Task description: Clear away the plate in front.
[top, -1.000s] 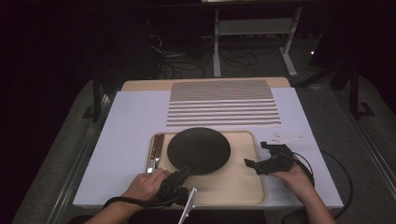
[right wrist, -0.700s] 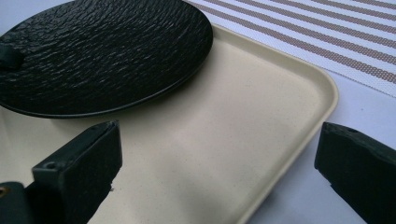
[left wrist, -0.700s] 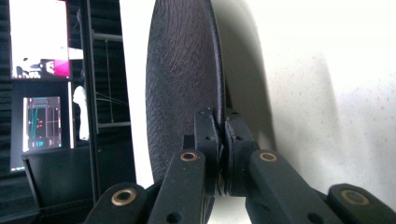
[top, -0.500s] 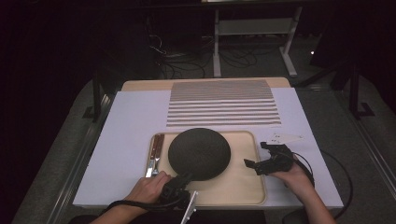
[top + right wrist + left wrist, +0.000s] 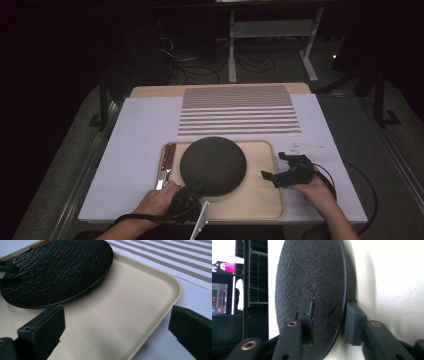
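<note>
- Black plate (image 5: 213,164) lies on the tray (image 5: 260,200), toward the tray's left side; bare tray floor to its right.
- Left gripper (image 5: 328,320) at the plate's near rim; jaws have just been opening, rim between them, a slight gap at one pad.
- Right gripper (image 5: 284,170) wide apart, straddling the tray's right edge, holding nothing.
- Cutlery (image 5: 166,163) along the tray's left edge.

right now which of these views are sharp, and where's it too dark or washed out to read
High view: the room behind is near black and the picture soft, while the black plate reads clearly on the tray. Left gripper view: plate texture sharp, tray washed out white, near jaws blurred. Right gripper view: evenly lit, plate crisp, both jaws out of focus.
</note>
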Tool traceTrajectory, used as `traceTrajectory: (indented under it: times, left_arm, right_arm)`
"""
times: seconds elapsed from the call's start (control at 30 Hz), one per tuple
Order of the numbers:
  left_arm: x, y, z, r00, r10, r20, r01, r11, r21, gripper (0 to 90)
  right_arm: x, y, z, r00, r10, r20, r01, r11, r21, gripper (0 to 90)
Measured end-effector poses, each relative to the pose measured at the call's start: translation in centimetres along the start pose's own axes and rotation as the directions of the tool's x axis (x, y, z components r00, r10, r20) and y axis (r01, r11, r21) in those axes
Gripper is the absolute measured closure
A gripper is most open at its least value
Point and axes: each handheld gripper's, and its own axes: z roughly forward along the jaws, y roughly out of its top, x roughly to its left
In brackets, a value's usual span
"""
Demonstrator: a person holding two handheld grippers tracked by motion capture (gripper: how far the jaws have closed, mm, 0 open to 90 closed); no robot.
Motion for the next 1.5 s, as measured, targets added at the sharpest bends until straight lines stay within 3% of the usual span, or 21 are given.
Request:
traceTrajectory:
  times: [0.13, 0.6, 0.8, 1.17, 1.37, 1.5]
  left_arm:
    - [0.2, -0.3, -0.3, 1.0, -0.005, -0.007, 0.005, 1.0, -0.005, 55.8]
    - [0.2, -1.4, -1.6, 0.9996, 0.023, -0.013, -0.023, 0.9997, -0.011, 44.0]
    - [0.3, -2.1, -1.9, 0.9985, 0.023, -0.05, -0.024, 0.9997, -0.002, 31.1]
    - [2.5, -4.5, -2.0, 0.9912, -0.066, -0.115, 0.07, 0.9971, 0.03, 25.6]
    - [3.8, -5.8, -1.3, 0.9828, -0.123, -0.138, 0.132, 0.9896, 0.058, 15.1]
    - [4.8, -6.7, -0.8, 0.9749, -0.172, -0.141, 0.184, 0.9799, 0.076, 9.3]
  right_arm:
    - [0.0, 0.0, 0.0, 1.0, 0.0, 0.001, 0.0, 1.0, 0.001, 0.5]
    - [0.0, 0.0, 0.0, 1.0, 0.002, 0.002, -0.002, 1.0, -0.001, 0.5]
    - [0.0, 0.0, 0.0, 1.0, 0.003, 0.003, -0.003, 1.0, -0.002, 0.5]
    - [0.0, 0.0, 0.0, 1.0, 0.003, 0.003, -0.003, 1.0, -0.002, 0.5]
    - [-0.1, 0.0, 0.0, 1.0, 0.002, 0.003, -0.002, 1.0, -0.002, 0.5]
    - [0.0, 0.0, 0.0, 1.0, 0.002, 0.0, -0.002, 1.0, -0.002, 0.4]
